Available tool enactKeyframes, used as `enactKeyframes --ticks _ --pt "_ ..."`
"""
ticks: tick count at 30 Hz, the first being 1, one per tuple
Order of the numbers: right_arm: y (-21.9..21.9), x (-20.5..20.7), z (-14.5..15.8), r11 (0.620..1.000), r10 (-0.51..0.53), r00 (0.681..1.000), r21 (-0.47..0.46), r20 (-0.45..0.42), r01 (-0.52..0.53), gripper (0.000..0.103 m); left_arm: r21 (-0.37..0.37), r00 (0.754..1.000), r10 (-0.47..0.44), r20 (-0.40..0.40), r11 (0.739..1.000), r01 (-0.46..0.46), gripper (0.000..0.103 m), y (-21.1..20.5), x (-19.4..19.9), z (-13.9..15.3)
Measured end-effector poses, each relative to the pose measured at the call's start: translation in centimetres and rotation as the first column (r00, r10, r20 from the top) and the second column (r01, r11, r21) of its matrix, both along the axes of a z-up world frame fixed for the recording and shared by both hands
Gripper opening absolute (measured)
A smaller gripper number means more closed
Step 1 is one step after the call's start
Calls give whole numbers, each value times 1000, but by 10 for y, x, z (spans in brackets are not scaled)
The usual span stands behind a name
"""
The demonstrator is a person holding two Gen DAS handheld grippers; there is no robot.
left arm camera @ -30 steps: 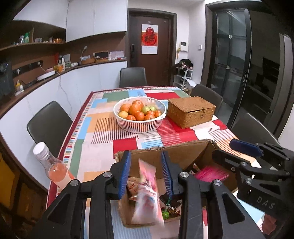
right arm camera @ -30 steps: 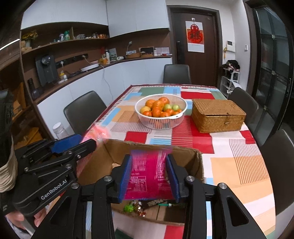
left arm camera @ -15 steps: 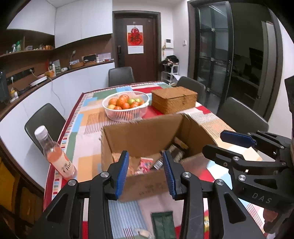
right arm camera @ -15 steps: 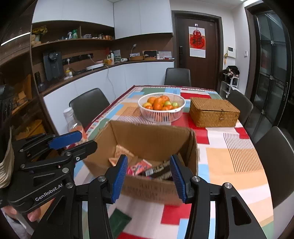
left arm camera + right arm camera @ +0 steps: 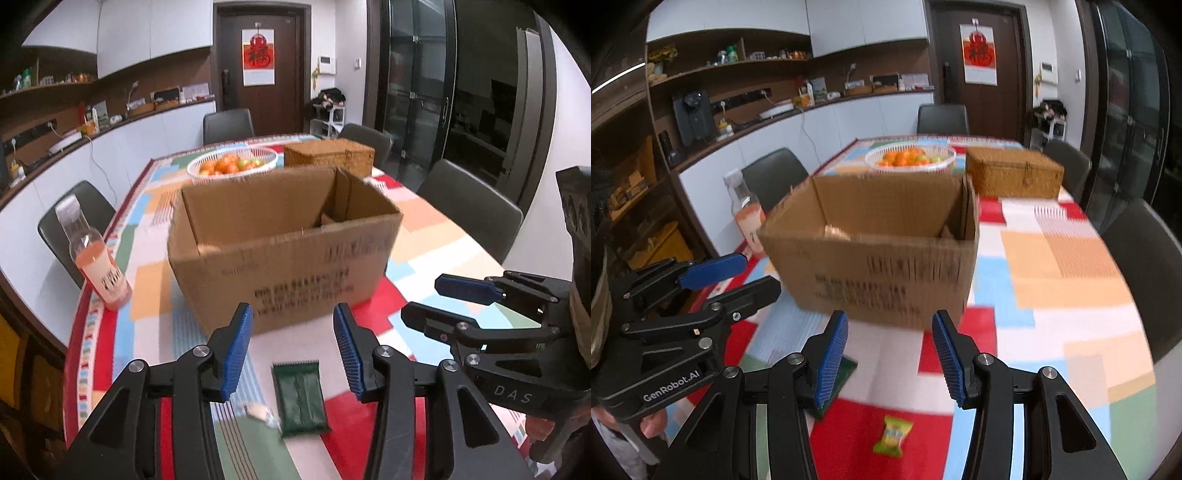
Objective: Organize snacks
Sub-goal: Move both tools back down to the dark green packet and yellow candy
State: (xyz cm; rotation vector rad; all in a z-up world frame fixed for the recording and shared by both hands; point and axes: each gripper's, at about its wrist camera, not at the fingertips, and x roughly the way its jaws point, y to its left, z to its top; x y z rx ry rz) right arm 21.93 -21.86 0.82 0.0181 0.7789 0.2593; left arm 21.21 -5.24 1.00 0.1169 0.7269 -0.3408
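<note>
We held both tools empty, jaws apart, low over the near end of the tabletop (image 5: 443,236). The left tool (image 5: 293,354) hovered above a dark green packet (image 5: 300,397) lying flat on the cloth, with a small pale wrapped sweet (image 5: 258,410) just beside it. The right tool (image 5: 890,360) hung over a yellow-green candy (image 5: 894,435), also loose on the cloth; the green packet showed partly behind its left finger. The box (image 5: 284,251) stood open just beyond both tools, but from this low angle we could not see inside it, so we cannot tell how much it already held. We judged the job unfinished: at least three snacks were left outside the box. The bottle (image 5: 94,258) stood left of the box, and the fruit basket (image 5: 232,166) and wicker case (image 5: 328,157) sat well behind it, none of them touched.
</note>
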Motion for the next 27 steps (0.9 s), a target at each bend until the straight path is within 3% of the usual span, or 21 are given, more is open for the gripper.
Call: enactKeyframes --ticks 11,27 --pt "1 -21 -50 1000 5 989 -20 -146 -8 49 68 996 -12 -94 997 18 56 -3 -10 -49" --pt "0 -24 -104 1000 -17 950 -14 -312 13 49 120 972 -42 -231 990 71 63 -9 0 -103"
